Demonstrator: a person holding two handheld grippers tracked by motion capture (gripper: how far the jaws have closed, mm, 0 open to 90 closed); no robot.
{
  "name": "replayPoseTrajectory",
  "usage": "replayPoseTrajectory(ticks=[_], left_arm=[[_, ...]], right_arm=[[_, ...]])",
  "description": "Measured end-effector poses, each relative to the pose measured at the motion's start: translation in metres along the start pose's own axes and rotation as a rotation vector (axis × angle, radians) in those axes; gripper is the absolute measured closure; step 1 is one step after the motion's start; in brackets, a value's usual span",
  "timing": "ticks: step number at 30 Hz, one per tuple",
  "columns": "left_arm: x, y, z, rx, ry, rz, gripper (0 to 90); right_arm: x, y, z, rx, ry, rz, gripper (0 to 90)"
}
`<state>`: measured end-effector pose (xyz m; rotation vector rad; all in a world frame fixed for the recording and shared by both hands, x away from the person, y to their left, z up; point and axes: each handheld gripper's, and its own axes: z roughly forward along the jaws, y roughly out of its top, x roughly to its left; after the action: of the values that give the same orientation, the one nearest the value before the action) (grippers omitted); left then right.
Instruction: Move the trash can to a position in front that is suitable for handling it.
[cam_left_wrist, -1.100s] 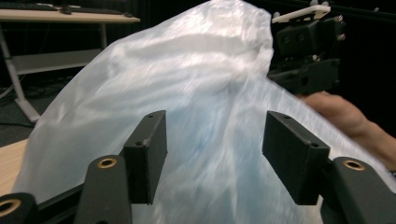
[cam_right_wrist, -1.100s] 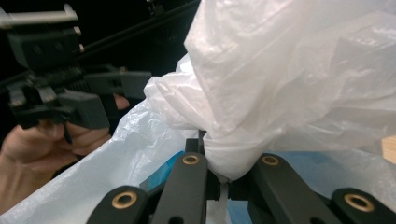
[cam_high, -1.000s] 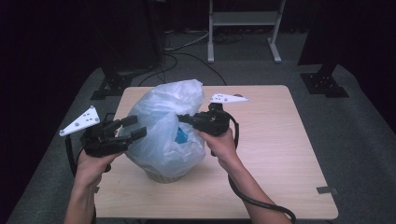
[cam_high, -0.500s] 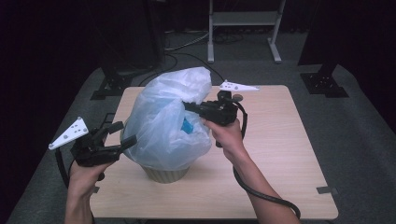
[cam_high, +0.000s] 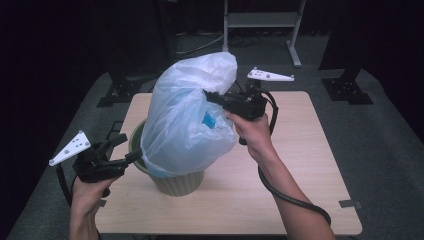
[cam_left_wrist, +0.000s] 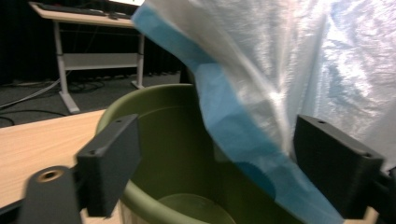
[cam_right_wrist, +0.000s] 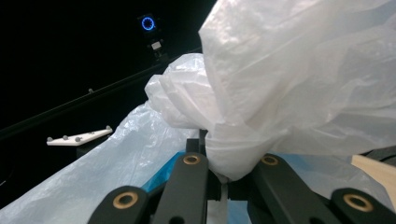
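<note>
Plastic, translucent white with a blue hem: one bin bag (cam_high: 187, 120), seen from the high view hanging half out of one olive-green bin (cam_high: 175, 182) that stands on the left half of one pale wooden table (cam_high: 300, 165). We judge the bag is being lifted out of the bin, since its bulk sits above the rim while its lower edge remains inside. We count two grippers. The right gripper (cam_high: 212, 96) is clamped on the gathered upper side of the bag and held high, which keeps the load off the rim. The left gripper (cam_high: 127, 150) sits low at the bin's left edge, jaws spread and just lately widening, with nothing pinched; we take it as released from the bag, perhaps ready to steady the bin. One grey tracking plate rides on each gripper, two in all.

Left gripper view: one bin (cam_left_wrist: 159, 154), its inside bare at the bottom; one blue bag hem (cam_left_wrist: 238, 140) passes between the two black pads (cam_left_wrist: 112, 158), which stand well apart and press on nothing.

Right gripper view: one bunched neck of white film (cam_right_wrist: 233, 144) is squeezed between two closed jaws, so the grip bears the bag's weight; one tracking plate (cam_right_wrist: 79, 136) shows beyond.
</note>
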<state>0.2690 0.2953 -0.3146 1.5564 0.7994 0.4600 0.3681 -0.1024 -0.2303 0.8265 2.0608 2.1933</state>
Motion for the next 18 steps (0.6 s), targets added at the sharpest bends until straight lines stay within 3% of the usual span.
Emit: replayPoseTrajectory(ticks=[5, 8, 18], left_arm=[[-0.002, -0.001, -0.003, -0.009, 0.0, 0.003, 14.0], [-0.001, -0.001, -0.005, -0.03, -0.014, -0.004, 14.0], [0.001, -0.006, -0.003, -0.028, -0.02, -0.011, 13.9]], right_arm=[[0.006, 0.015, -0.002, 0.012, -0.024, -0.034, 87.3], [0.005, 0.021, -0.006, 0.006, -0.044, -0.031, 87.3], [0.0, 0.041, -0.016, -0.025, -0.111, -0.033, 87.3]])
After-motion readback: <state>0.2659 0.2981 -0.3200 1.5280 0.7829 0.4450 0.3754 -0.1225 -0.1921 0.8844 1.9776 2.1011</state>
